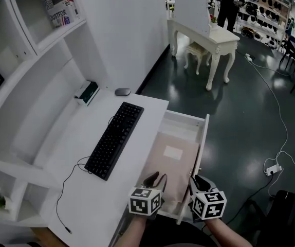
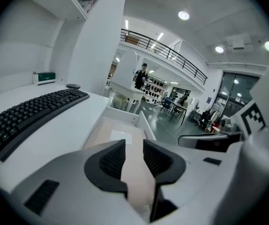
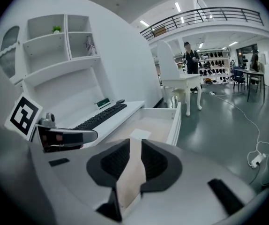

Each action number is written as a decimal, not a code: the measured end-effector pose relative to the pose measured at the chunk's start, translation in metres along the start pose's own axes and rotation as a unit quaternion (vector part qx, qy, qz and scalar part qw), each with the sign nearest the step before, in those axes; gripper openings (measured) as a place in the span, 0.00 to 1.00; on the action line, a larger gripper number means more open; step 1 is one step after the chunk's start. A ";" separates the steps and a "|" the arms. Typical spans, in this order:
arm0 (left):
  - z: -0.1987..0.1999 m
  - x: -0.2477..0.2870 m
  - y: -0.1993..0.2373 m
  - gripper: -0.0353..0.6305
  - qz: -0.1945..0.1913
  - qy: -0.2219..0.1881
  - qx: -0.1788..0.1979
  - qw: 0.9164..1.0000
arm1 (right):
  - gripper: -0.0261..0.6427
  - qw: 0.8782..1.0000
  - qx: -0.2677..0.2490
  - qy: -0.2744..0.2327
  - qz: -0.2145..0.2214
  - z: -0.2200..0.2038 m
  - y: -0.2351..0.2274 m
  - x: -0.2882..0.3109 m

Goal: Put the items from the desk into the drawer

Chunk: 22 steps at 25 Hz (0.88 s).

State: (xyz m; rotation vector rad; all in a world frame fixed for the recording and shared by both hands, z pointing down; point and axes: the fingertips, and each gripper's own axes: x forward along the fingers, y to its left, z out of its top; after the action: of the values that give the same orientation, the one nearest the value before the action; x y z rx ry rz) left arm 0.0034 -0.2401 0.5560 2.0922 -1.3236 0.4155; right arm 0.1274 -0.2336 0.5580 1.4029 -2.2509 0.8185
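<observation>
A black keyboard (image 1: pixel 115 139) lies on the white desk (image 1: pixel 70 153), with a grey mouse (image 1: pixel 122 91) and a green-and-white box (image 1: pixel 87 92) behind it. To its right the drawer (image 1: pixel 202 140) stands pulled out, with a beige liner and a white card (image 1: pixel 172 153) inside. Both grippers hover over the drawer's near end. My left gripper (image 1: pixel 155 179) (image 2: pixel 134 146) is open with nothing between its pads. My right gripper (image 1: pixel 198 181) (image 3: pixel 135 149), by the drawer's right wall, has a narrow gap between its jaws and holds nothing. The right gripper view shows the keyboard (image 3: pixel 100 116) to the left.
The keyboard's cable (image 1: pixel 68 189) trails over the desk's near part. Shelves (image 1: pixel 29 30) rise to the left. A white table (image 1: pixel 211 37) with a stool stands on the dark floor behind, a person beyond it. Cables and a power strip (image 1: pixel 272 169) lie at the right.
</observation>
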 end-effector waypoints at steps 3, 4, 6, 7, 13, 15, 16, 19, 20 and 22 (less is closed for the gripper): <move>0.006 -0.008 0.002 0.17 0.006 -0.012 0.003 1.000 | 0.10 1.000 0.004 -0.011 -0.007 0.006 0.000 -0.011; 0.008 -0.011 0.003 0.15 0.007 -0.017 0.004 1.000 | 0.09 1.000 0.006 -0.016 -0.008 0.009 0.001 -0.015; 0.011 -0.017 0.004 0.14 0.012 -0.026 0.007 1.000 | 0.07 0.999 0.006 -0.031 -0.008 0.016 0.002 -0.023; 0.013 -0.019 0.005 0.13 0.015 -0.031 0.008 0.999 | 0.06 0.999 0.004 -0.039 -0.009 0.020 0.003 -0.027; 0.026 -0.040 0.007 0.10 0.037 -0.060 0.024 0.997 | 0.04 0.997 0.003 -0.081 -0.012 0.042 0.000 -0.051; 0.031 -0.049 0.007 0.10 0.048 -0.073 0.033 0.996 | 0.04 0.996 0.005 -0.091 -0.012 0.046 -0.002 -0.058; 0.034 -0.053 0.007 0.09 0.053 -0.080 0.036 0.995 | 0.04 0.995 0.005 -0.095 -0.011 0.047 -0.004 -0.061; 0.039 -0.064 0.010 0.09 0.066 -0.097 0.040 0.992 | 0.04 0.995 0.007 -0.104 -0.009 0.048 -0.006 -0.068; 0.039 -0.068 0.011 0.09 0.070 -0.100 0.042 0.992 | 0.04 0.994 0.007 -0.106 -0.009 0.048 -0.006 -0.071; 0.041 -0.074 0.014 0.09 0.077 -0.105 0.046 0.990 | 0.04 0.994 0.006 -0.109 -0.008 0.049 -0.007 -0.075</move>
State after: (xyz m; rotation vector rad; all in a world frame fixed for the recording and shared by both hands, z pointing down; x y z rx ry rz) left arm -0.0443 -0.2195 0.4885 2.1646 -1.6239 0.3323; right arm 0.1664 -0.2159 0.4794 1.5826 -2.3948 0.7035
